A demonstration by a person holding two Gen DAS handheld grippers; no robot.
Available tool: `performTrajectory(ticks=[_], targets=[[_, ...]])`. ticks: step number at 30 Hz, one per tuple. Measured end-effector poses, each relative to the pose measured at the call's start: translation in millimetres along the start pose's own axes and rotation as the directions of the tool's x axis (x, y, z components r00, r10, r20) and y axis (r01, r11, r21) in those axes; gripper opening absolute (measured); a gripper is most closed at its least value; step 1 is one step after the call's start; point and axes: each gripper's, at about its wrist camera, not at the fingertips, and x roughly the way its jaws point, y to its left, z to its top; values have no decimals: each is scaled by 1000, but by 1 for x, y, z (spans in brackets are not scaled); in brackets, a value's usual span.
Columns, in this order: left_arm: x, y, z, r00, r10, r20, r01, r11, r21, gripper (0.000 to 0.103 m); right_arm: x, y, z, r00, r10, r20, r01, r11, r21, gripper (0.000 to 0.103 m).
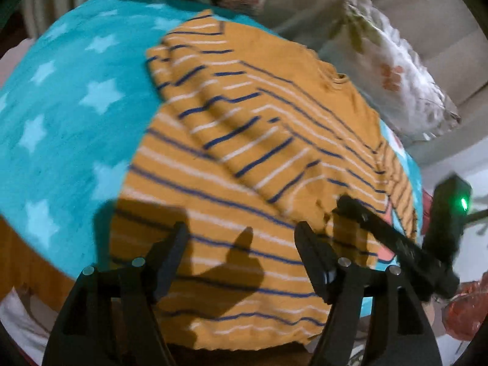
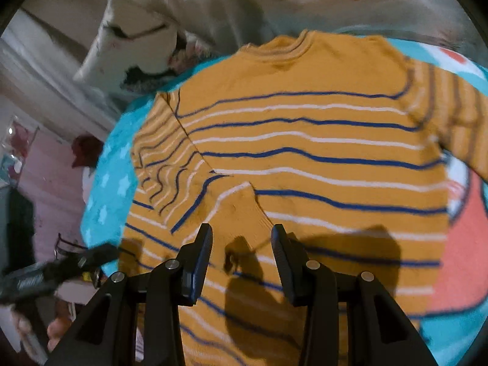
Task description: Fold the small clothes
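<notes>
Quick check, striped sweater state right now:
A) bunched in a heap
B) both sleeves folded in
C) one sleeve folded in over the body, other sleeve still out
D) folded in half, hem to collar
C: in the right wrist view, one sleeve of the orange striped sweater lies folded across its body, while the other sleeve stretches out over the teal star blanket.

1. A teal blanket with pale stars covers the surface under the work; in the right wrist view its near right part carries a coral-red printed patch.
2. A white pillow with a floral print lies at the blanket's far edge, against a pale cushioned back.
3. A pink wall or panel shows at the left of the right wrist view, blurred.
4. Light from above casts hard, dark shadows on the fabric.
</notes>
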Motion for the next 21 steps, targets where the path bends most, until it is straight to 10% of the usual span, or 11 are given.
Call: performTrajectory(ticks=[7, 10, 21], targets=[[-4, 8, -13, 1000, -9, 12, 9, 1000, -1, 71, 43, 17, 12, 998, -21, -61, 19, 999, -38, 43], [-4, 4, -13, 1000, 7, 4, -8, 1000, 18, 71, 46, 28, 12, 997, -2, -78, -4, 997, -79, 3], [-3, -8, -4, 999, 34, 7, -35, 994, 105, 73, -20, 29, 49, 990, -85, 109, 96, 990, -108, 1]])
